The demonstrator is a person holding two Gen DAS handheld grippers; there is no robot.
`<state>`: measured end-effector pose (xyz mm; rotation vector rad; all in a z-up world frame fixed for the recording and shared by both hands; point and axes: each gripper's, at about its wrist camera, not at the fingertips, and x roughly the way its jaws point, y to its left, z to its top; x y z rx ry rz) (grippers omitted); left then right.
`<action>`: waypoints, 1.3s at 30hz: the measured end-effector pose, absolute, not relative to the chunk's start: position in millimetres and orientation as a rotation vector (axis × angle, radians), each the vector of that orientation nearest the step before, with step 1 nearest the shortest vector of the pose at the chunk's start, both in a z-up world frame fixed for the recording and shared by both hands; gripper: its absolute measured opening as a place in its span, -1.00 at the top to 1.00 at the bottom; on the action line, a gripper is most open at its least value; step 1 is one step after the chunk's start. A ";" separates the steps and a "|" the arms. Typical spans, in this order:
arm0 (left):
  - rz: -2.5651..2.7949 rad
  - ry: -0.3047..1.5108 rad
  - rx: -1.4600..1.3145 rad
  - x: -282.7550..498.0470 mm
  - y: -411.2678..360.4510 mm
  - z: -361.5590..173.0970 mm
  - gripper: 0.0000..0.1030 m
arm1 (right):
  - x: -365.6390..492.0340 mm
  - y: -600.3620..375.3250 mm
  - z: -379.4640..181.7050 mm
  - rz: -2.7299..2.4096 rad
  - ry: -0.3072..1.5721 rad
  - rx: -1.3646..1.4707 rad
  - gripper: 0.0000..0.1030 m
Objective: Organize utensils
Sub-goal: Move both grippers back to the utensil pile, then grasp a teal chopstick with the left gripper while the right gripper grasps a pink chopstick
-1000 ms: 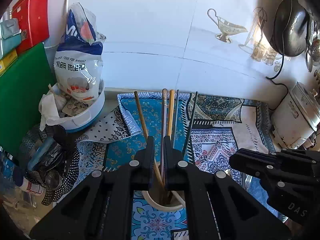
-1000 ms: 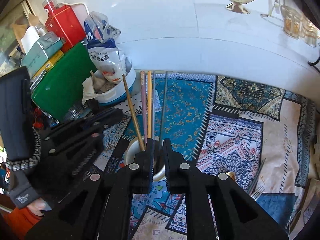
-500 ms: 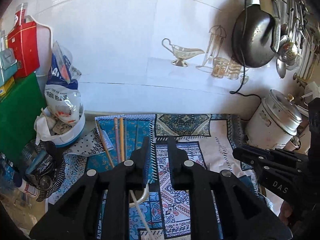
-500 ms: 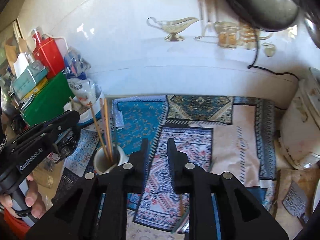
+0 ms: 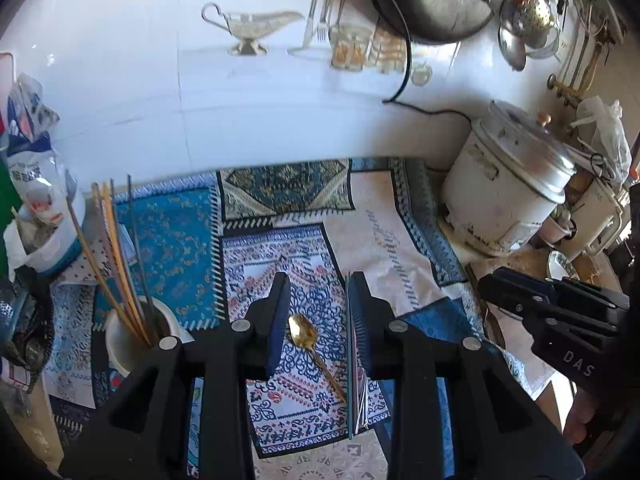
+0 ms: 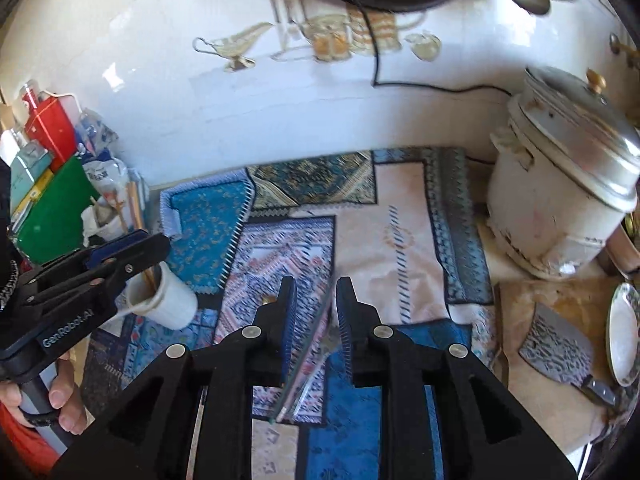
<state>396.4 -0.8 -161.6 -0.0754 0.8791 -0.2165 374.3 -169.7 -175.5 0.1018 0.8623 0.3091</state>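
Gold spoon (image 5: 303, 332), one only, lying flat on the patterned mat (image 5: 176, 240), bowl toward the wall, handle running back under the right-hand finger of the left gripper (image 5: 319, 284). Jaws of that gripper standing apart, having just been opening, with nothing pressed between the pads; spoon seen on the mat through the gap. Off to the left, one white cup (image 5: 120, 348) holding what look like five chopsticks (image 5: 116, 248), fanned and leaning: one brown, one pinkish, one orange, two dark. Right gripper (image 6: 316, 286) over the middle of the same mat, jaws parted a little after opening slightly, gripping nothing. One thin shiny strip (image 6: 308, 348) slanting across that gap, apparently down on the mat; cannot tell what kind of utensil. One white rice cooker (image 5: 504, 200) against the wall to the right. Beyond the mat's right edge, one cleaver (image 6: 554, 344) on a brown surface, just beside one plate (image 6: 622, 336). Two grippers in all, side by side, left one held by a bare hand (image 6: 60, 400).
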 end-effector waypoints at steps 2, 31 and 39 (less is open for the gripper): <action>-0.230 0.937 -0.073 404.0 -9.7 -181.9 0.42 | 375.5 -177.9 -188.0 0.299 0.896 0.115 0.64; -0.252 1.305 -0.001 438.5 -65.0 -340.5 0.78 | 393.5 -202.2 -290.3 0.315 1.185 0.138 0.64; -0.289 1.334 -0.024 463.2 -70.9 -346.2 0.85 | 400.8 -201.9 -295.1 0.327 1.200 0.165 0.64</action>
